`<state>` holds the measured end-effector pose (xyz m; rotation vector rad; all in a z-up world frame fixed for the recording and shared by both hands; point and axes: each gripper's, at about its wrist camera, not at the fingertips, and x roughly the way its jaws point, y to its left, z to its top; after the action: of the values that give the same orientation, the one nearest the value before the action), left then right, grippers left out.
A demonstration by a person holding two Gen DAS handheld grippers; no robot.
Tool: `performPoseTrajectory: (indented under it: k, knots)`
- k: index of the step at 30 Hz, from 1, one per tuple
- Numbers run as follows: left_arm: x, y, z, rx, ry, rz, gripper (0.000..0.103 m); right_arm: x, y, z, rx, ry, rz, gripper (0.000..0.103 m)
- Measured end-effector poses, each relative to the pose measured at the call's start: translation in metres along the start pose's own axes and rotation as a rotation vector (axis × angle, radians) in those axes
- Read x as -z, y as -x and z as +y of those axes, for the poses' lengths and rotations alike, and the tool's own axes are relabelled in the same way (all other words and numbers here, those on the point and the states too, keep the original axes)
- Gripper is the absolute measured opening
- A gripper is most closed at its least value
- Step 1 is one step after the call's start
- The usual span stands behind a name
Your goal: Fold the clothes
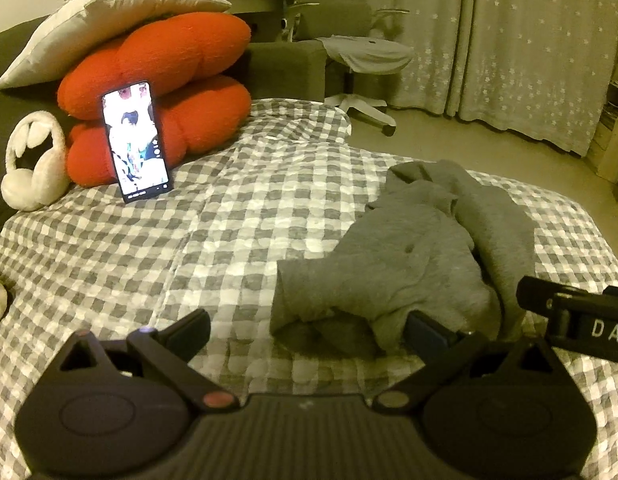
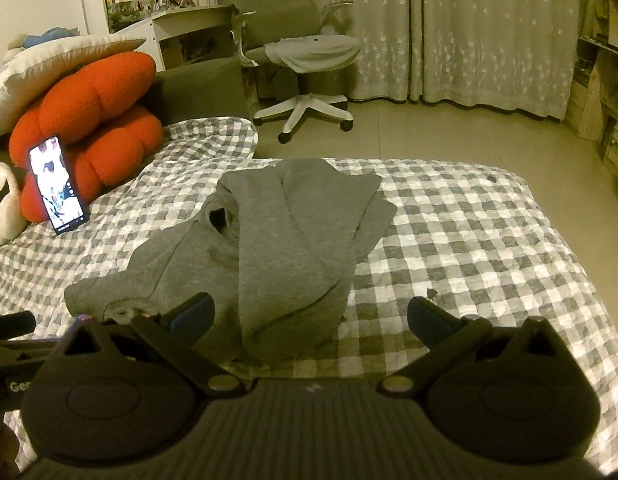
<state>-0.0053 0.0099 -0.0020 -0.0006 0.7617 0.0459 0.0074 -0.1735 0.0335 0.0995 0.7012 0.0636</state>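
While the left wrist camera looked down across the bed (image 1: 157, 248), the left claw (image 1: 309, 330) stood spread as wide as it goes, holding nothing. Its left finger hung over bare checked cover; its right finger (image 1: 427, 330) sat at the near edge of the grey garment (image 1: 409, 256), whose hem draped over the tip, though whether they touched could not be told. That garment lay crumpled on the right half of the bed. A phone (image 1: 135, 140) with a lit screen leaned against an orange cushion (image 1: 177, 64), white earmuffs (image 1: 33, 164) just beside it. Part of the other tool reached in at the right edge.

From the right wrist camera, the right claw (image 2: 311, 314) was likewise fully spread and empty. The grey garment (image 2: 277, 236) lay straight ahead, its near end between the two fingers without either pad pressing it. An office chair (image 2: 305, 56) stood on the floor beyond the bed (image 2: 489, 232), before star-patterned curtains (image 2: 469, 28).
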Motion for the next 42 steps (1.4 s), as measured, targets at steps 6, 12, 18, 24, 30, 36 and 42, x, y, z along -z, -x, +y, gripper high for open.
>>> performPoseTrajectory:
  k: [6,12,18,24,30,36,42]
  knots:
    - [-0.0002,0.0004,0.0007,0.004,-0.003,-0.002,0.103,0.0005,-0.0035,-0.0006,0.009,0.0,0.005,0.103]
    - [0.0002,0.0005,0.0006,0.004,-0.003,-0.002,0.103,0.0006,-0.0039,-0.0008,0.012,-0.001,0.012,0.103]
    - [0.0001,0.0004,0.0003,0.003,-0.003,-0.002,0.103,0.0,-0.0034,-0.0008,0.013,0.0,0.014,0.103]
    - [-0.0005,0.0001,0.0007,0.003,-0.003,-0.001,0.103,0.0001,-0.0034,-0.0006,0.014,0.0,0.016,0.103]
    - [-0.001,0.0002,0.0012,0.002,-0.002,-0.001,0.103,0.0,-0.0031,-0.0005,0.015,0.001,0.018,0.103]
    - [-0.0006,0.0004,0.0011,0.002,-0.002,-0.001,0.103,-0.0005,-0.0031,-0.001,0.016,0.002,0.02,0.103]
    - [-0.0004,0.0004,0.001,0.001,-0.002,0.0,0.103,-0.0001,-0.0031,-0.0011,0.014,0.006,0.021,0.103]
